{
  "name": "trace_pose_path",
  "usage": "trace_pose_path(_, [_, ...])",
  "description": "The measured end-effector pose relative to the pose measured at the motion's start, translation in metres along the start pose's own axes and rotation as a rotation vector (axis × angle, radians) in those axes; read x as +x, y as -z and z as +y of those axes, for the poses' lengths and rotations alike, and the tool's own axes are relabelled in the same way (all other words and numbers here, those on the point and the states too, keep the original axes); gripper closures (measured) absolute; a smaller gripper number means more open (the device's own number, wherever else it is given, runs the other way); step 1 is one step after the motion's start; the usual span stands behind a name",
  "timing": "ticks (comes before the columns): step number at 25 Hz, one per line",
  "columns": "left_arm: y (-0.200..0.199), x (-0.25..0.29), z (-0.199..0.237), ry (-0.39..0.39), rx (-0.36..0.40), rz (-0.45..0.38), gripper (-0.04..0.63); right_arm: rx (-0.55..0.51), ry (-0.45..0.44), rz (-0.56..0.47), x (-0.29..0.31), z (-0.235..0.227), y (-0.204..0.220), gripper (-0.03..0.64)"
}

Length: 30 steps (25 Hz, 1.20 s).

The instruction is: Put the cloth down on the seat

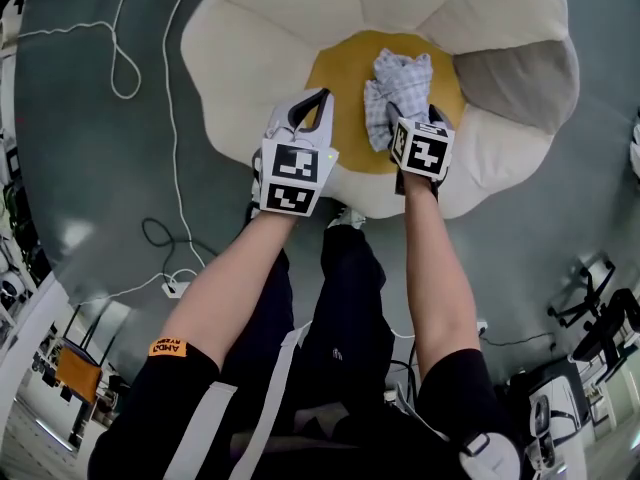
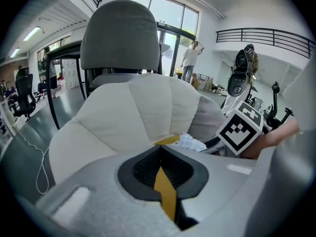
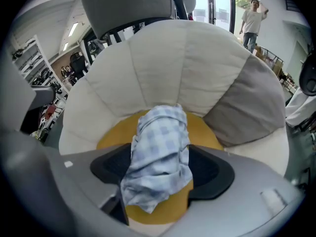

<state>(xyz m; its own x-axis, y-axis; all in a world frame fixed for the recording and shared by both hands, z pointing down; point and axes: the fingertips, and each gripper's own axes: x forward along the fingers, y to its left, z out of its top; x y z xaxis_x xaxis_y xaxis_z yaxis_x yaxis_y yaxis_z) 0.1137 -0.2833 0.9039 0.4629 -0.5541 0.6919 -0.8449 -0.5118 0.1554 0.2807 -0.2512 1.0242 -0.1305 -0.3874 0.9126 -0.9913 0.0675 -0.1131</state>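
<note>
Since the cloth (image 1: pixel 396 83) is light and limp, any bunched fold suits pinching. It lies on the seat (image 1: pixel 335 73), at its yellow centre, between the right hand-held gripper's (image 1: pixel 414 118) spread jaws. The left hand-held gripper (image 1: pixel 318 98) is pressed together, empty.

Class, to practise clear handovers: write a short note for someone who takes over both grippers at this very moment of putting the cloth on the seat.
Left gripper: jaws together, empty, over the near edge of the seat's yellow centre.
Right gripper: jaws wide apart, with the cloth lying between them; the pads do not seem to press on it.
Cloth: crumpled, resting on the yellow centre of the seat.
Done: the cloth is down on the seat and looks released.
Left: draw the right gripper up and back, taking care that the cloth does not catch on a jaw.
</note>
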Motion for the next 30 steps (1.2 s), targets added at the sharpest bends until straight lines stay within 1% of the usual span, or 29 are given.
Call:
trace_pose_path(4, [-0.022,-0.030,-0.014,0.018,0.009,0.004,0.595,0.022,0.025,-0.009,-0.048,0.001,-0.005,0.256])
trace_pose_path(9, [-0.056,-0.072,-0.021,0.019,0.011,-0.014,0.595,0.043,0.017,-0.086,-0.114,0.025,-0.028,0.282])
trace_pose_path(12, [-0.078,-0.096,-0.025,0.025,0.005,-0.033,0.595,0.042,0.024,-0.132,-0.153,0.038,-0.042,0.319])
trace_pose_path(16, [-0.104,-0.131,-0.027,0.045,0.009,-0.060,0.595,0.037,0.037,-0.202,-0.206,0.060,-0.059,0.410])
trace_pose_path(20, [-0.126,-0.166,-0.032,0.056,0.033,-0.083,0.595,0.038,0.056,-0.268,-0.255,0.077,-0.073,0.482])
trace_pose_path(23, [-0.139,-0.186,-0.035,0.060,0.042,-0.099,0.595,0.048,0.065,-0.295,-0.281,0.087,-0.079,0.517])
trace_pose_path(27, [-0.150,-0.210,-0.034,0.056,0.043,-0.112,0.595,0.056,0.076,-0.312,-0.311,0.104,-0.082,0.605])
trace_pose_path(28, [-0.153,-0.215,-0.035,0.055,0.043,-0.114,0.595,0.051,0.080,-0.315,-0.318,0.108,-0.083,0.615])
trace_pose_path(30, [-0.159,-0.226,-0.037,0.058,0.049,-0.121,0.595,0.044,0.088,-0.323,-0.333,0.113,-0.086,0.615])
